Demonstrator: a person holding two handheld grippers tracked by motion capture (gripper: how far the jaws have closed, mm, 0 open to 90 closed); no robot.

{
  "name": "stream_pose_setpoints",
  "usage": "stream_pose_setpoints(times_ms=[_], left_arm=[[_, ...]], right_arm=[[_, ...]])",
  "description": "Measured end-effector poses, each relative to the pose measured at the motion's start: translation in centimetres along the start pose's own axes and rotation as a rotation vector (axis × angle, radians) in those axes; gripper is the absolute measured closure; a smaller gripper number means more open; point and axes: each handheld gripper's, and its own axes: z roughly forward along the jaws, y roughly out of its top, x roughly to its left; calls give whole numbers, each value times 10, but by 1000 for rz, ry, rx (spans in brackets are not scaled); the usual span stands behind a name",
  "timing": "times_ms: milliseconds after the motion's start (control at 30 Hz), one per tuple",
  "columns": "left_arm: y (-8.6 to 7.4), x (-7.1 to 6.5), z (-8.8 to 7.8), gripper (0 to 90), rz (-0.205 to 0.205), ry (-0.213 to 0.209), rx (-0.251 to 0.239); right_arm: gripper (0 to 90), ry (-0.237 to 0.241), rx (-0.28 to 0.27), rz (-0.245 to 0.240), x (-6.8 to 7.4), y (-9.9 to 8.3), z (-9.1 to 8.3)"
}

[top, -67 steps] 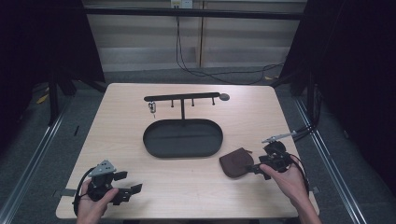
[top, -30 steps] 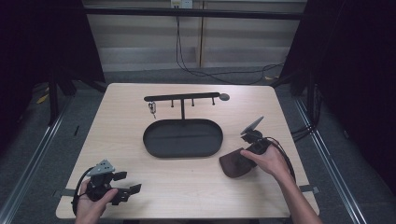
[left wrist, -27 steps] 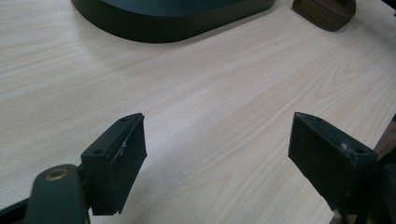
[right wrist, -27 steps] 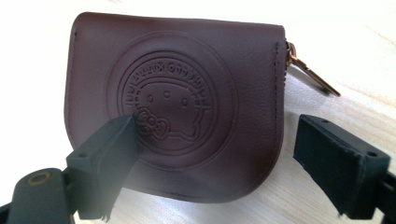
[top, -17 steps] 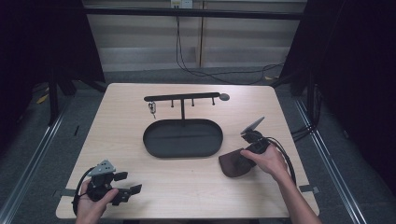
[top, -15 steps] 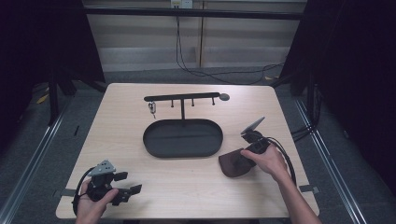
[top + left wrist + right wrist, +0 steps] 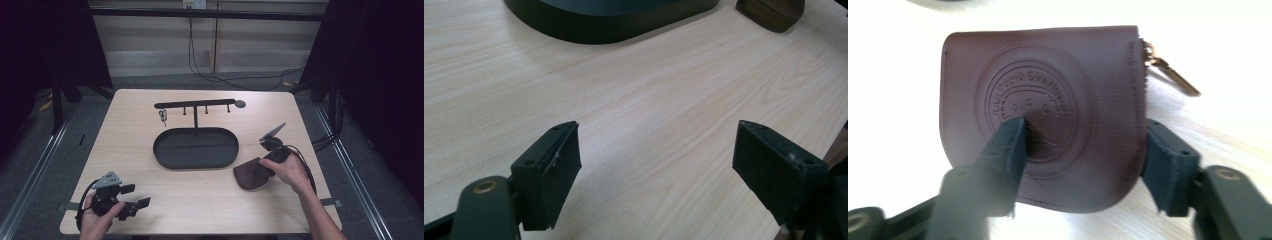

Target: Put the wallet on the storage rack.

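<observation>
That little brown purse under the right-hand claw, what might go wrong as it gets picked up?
The right gripper has one jaw on the purse's stamped face and one just past its zipper edge, so the flat leather may slide out as the jaws close. The zipper pull sticks out nearby and might snag. The tray sits close, easy to bump.

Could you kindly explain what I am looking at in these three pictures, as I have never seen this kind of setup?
A person sits at a wooden table, holding hand-operated tongs in each hand. One picture looks down from above; the other two come from cameras riding on the tongs. The left tongs are wide open above bare wood. The right tongs are open over a brown leather pouch, one jaw over its stamped face and one beside its zip edge, not squeezing it. A dark oval tray lies mid-table, with a small hook rack behind it.
</observation>
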Motion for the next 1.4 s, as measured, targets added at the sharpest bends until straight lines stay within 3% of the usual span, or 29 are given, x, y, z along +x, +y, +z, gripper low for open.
stream_pose_setpoints(times_ms=[100, 133, 233, 500, 600, 800, 1033, 1400], left_arm=[[0, 0, 0, 192, 0, -2, -1], [0, 0, 0, 192, 0, -2, 2], [0, 0, 1, 195, 0, -8, 4], [0, 1, 1, 195, 5, -10, 14], [0, 0, 1, 205, 3, -16, 17], [0, 0, 1, 205, -3, -16, 11], [0, -1, 1, 205, -1, -15, 14], [0, 0, 1, 205, -1, -12, 16]], right_arm=[[500, 4, -16, 9, -2, -2, -4], [569, 5, -43, 14, -2, -4, -8], [600, 25, -65, 22, -4, -5, -13], [656, 33, -74, 28, -4, -7, -19], [692, -11, -85, -12, 3, -4, -28], [733, -25, -87, -38, 10, 1, -38], [747, -35, -79, -32, 12, 1, -43], [799, -33, -74, -39, 15, 1, -63]])
